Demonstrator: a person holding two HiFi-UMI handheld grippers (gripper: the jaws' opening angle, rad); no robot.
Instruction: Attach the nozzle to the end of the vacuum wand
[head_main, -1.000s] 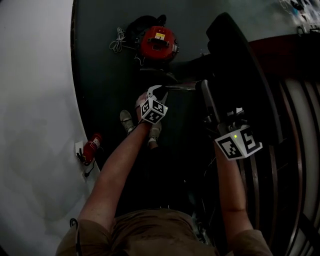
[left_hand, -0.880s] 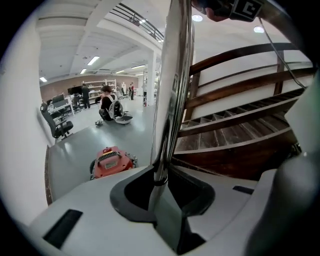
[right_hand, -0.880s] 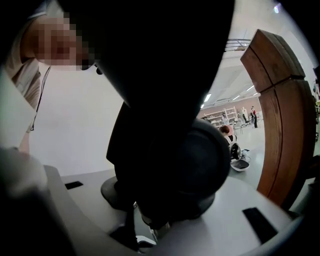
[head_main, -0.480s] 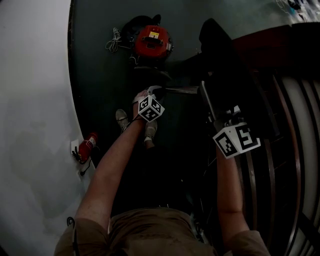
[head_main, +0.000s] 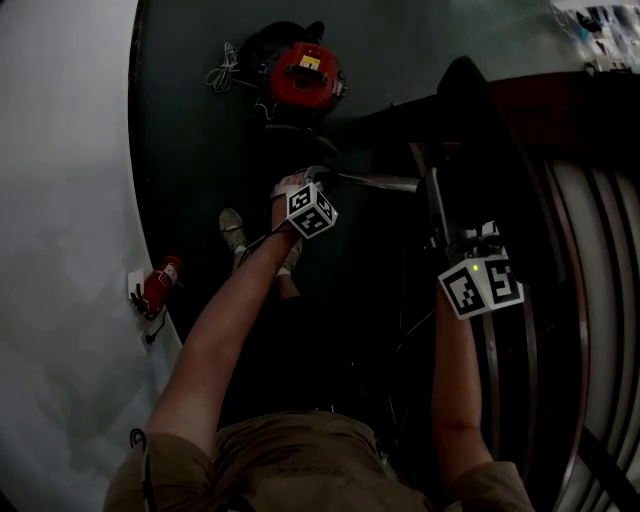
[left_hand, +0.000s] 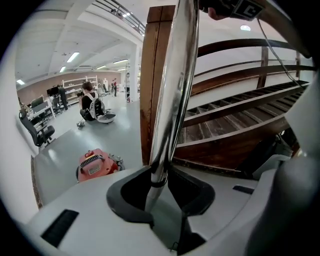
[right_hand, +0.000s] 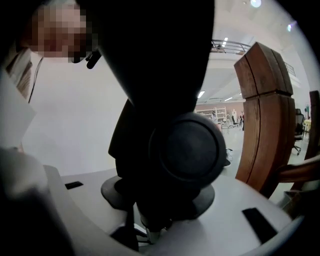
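In the head view, which is dark, the left gripper (head_main: 311, 183) is reaching forward and clamping 1 end of the vacuum wand (head_main: 378, 182), a chrome tube that is running level from its jaws toward the right gripper (head_main: 452, 242). The right gripper is holding the nozzle (head_main: 436, 200), a dark part that is rising ahead of it; the free end of the wand is lying just beside the nozzle, though whether the 2 are touching cannot be told. Beyond the left gripper a red canister vacuum (head_main: 303, 75) is sitting on the floor, and wooden stairs (head_main: 590, 250) are running along the right gripper's outer side.

In the left gripper view, the left gripper (left_hand: 161, 197) is squeezing its 2 jaws tight on the vacuum wand (left_hand: 172, 90), which is shooting up and away from the pads. The canister vacuum (left_hand: 95, 165) is showing low to the left of the jaws, a wooden post (left_hand: 152, 75) is standing right behind the tube, and the stairs (left_hand: 240, 120) are spreading off to the right.

In the right gripper view, the right gripper (right_hand: 160, 210) is gripping the black nozzle (right_hand: 187, 147) between its 2 jaws (its round end is facing the camera and filling most of the picture), while the wooden post (right_hand: 265, 115) is standing to the right.
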